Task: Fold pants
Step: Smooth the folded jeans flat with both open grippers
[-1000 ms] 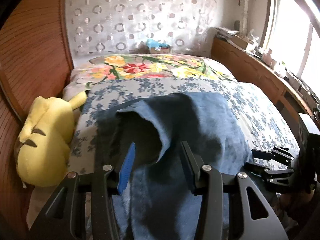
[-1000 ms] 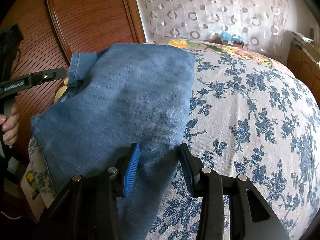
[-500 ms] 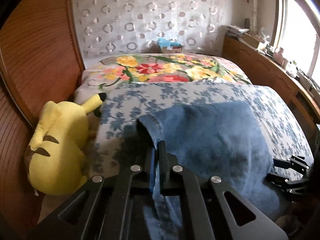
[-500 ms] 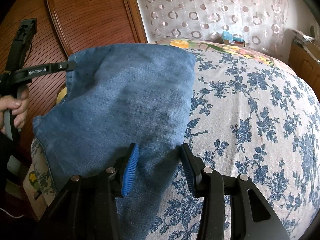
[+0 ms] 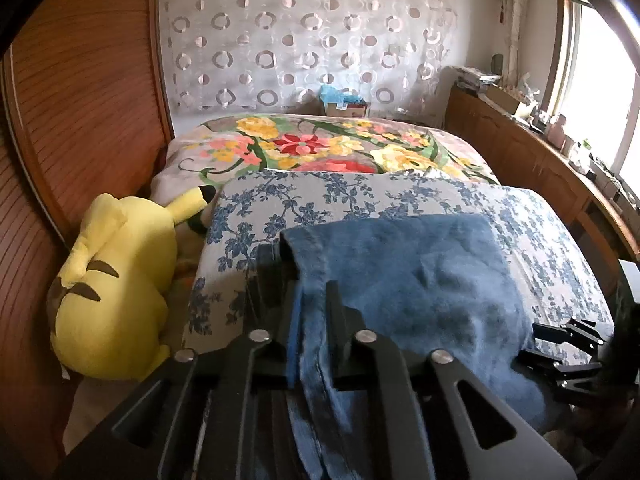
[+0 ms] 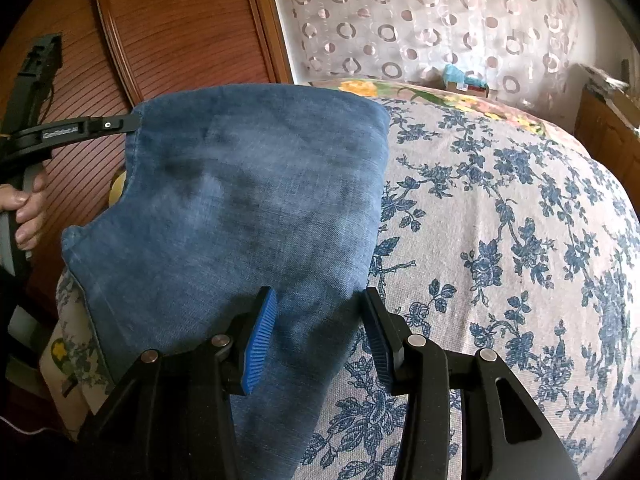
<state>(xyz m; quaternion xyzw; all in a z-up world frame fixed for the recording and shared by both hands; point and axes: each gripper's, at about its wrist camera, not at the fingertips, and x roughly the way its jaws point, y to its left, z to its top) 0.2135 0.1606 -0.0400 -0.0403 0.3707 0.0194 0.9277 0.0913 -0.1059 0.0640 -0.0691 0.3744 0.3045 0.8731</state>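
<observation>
Your pants (image 6: 240,208) lie on the near left of the bed (image 6: 520,240). Your left gripper (image 5: 312,320) closed on their left edge a moment ago, jaws since easing slightly, cloth between them. Your right gripper (image 6: 318,332) straddles the right edge, parted, unclamped. That side likely needs pinching before folding.

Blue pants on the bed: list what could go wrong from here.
1. The left gripper pinches only the hem edge of the blue pants, and its jaws have just been opening slightly; the cloth may slip out.
2. The right gripper straddles the cloth with its jaws open, so that side could drag and wrinkle the fold.
</observation>
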